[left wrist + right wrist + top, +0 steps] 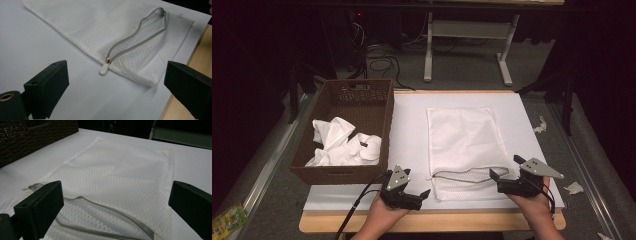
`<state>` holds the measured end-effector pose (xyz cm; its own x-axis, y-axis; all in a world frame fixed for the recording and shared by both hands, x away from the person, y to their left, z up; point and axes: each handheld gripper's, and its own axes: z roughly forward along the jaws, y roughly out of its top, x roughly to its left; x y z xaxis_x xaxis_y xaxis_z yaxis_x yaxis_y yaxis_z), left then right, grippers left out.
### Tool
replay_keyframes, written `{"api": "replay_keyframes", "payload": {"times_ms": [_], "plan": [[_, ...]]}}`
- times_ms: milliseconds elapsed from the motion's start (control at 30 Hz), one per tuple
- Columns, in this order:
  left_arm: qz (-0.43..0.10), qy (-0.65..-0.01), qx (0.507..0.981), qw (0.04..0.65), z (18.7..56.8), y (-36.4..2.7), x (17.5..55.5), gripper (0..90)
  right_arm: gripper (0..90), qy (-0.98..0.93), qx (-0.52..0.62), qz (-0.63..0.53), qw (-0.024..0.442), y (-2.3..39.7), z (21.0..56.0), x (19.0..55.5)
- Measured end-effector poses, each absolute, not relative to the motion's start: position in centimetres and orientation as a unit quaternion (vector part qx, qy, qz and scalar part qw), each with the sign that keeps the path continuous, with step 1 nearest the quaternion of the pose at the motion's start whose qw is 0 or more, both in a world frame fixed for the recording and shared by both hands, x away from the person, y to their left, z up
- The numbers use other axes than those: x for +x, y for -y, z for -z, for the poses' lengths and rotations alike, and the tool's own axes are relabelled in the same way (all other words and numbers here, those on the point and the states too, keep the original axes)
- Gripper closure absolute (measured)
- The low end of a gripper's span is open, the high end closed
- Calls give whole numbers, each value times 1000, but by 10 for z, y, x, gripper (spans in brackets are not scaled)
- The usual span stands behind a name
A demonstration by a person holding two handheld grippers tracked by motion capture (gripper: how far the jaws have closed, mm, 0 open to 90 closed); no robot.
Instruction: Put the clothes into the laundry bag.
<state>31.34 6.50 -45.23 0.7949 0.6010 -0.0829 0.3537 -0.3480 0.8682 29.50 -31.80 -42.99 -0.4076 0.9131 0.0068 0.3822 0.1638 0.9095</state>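
High view: basket [377,107] with white cloths [343,142]

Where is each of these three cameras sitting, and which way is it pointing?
High view: above the table's near edge, looking forward and down at the white mesh laundry bag; both hands show, holding the left hand-held gripper and right hand-held gripper.
Left gripper view: between its open black jaws, facing the bag's grey zipper.
Right gripper view: between its open jaws, along the bag.
All share the bag.
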Motion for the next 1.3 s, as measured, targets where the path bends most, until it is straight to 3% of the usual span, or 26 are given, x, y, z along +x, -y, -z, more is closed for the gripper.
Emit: {"api": "replay_keyframes", "payload": {"times_ms": [633,1200,1300], "plan": [[-130,-292,808,495,453,-61,316,102,6,-695,466,-459,299,328,429,288],[-86,-260,832,483,465,-21,320,203,8,-679,486,-447,322,353,431,268],[-77,-257,850,453,473,-11,320,278,9,-673,496,-445,321,359,431,265]]}}
